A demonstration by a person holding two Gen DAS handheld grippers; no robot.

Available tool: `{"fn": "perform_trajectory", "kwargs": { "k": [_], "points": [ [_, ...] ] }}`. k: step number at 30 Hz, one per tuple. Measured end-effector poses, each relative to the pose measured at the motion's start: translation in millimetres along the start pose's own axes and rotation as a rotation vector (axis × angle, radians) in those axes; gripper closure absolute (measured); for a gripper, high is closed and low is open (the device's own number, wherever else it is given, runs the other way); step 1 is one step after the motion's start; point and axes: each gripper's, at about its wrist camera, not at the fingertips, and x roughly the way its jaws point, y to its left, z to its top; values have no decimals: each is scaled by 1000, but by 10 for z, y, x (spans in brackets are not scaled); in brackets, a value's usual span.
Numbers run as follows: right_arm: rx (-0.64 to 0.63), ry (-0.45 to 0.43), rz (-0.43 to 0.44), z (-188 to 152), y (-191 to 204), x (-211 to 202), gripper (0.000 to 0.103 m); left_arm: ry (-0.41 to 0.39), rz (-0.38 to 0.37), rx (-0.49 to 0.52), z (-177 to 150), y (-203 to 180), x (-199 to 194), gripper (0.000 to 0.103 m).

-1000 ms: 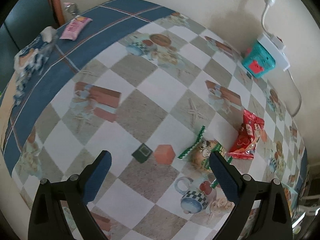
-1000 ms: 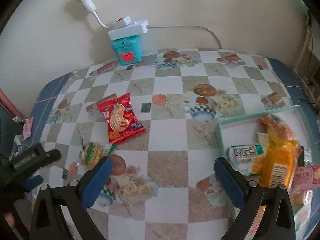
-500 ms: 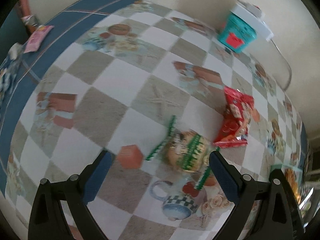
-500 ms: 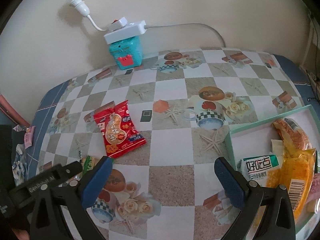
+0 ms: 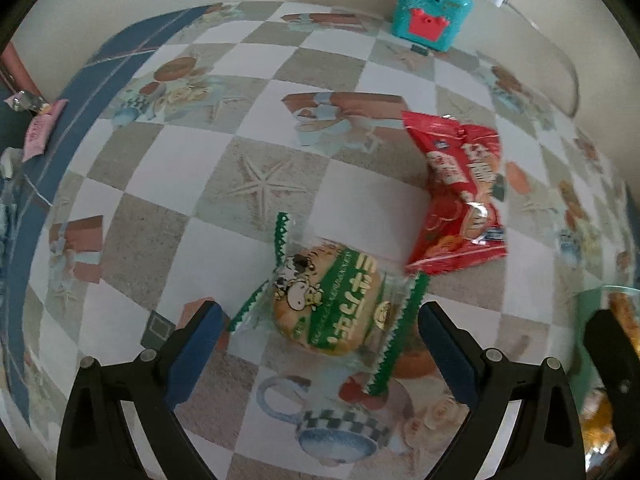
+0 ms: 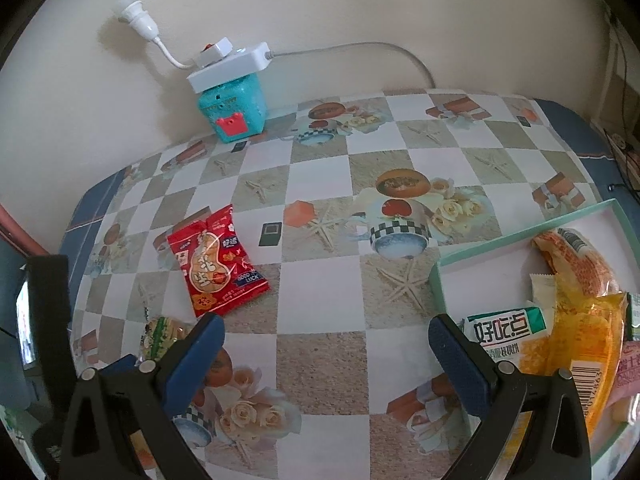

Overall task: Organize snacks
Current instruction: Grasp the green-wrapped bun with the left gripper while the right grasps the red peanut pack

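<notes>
A round bun in a clear wrapper with green print (image 5: 332, 304) lies on the checked tablecloth, right between the spread fingers of my open left gripper (image 5: 320, 320). In the right wrist view the same bun (image 6: 162, 334) peeks out beside the left finger. A red peanut packet (image 5: 460, 196) (image 6: 216, 262) lies flat just beyond it. My right gripper (image 6: 326, 334) hangs open over bare cloth, holding nothing. A teal-rimmed white box (image 6: 524, 232) at the right holds several snack packets, among them a green-and-white one (image 6: 506, 328) and an orange one (image 6: 576, 336).
A teal cube (image 6: 234, 110) topped by a white power strip (image 6: 230, 66) stands against the back wall. A pink packet (image 5: 40, 132) lies at the table's far left edge. The left gripper's body (image 6: 48, 320) shows at the left of the right wrist view.
My left gripper has moved forward and right over the bun, which now sits between its fingers. The right gripper has drifted closer to the table; the box sits further right in view.
</notes>
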Motion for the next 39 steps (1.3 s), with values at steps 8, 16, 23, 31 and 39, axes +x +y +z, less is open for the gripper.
{"fn": "perform_trajectory", "kwargs": {
  "k": [8,16,23,31,39],
  "points": [
    [-13,7,-11,-12,26,24,0,-46,33,5,38,-20,-12,22],
    [-38,16,-27,-31,80,56,0,-45,16,-31,39,157,-90,30],
    [-113,32,-51,-91,343,188,0,-50,-17,-120,32,478,-136,33],
    [-200,44,-38,-3,694,371,0,-60,-49,-226,-33,882,-196,36],
    [-263,66,-43,216,991,630,5,-65,-65,-287,-70,1139,-292,36]
  ]
}}
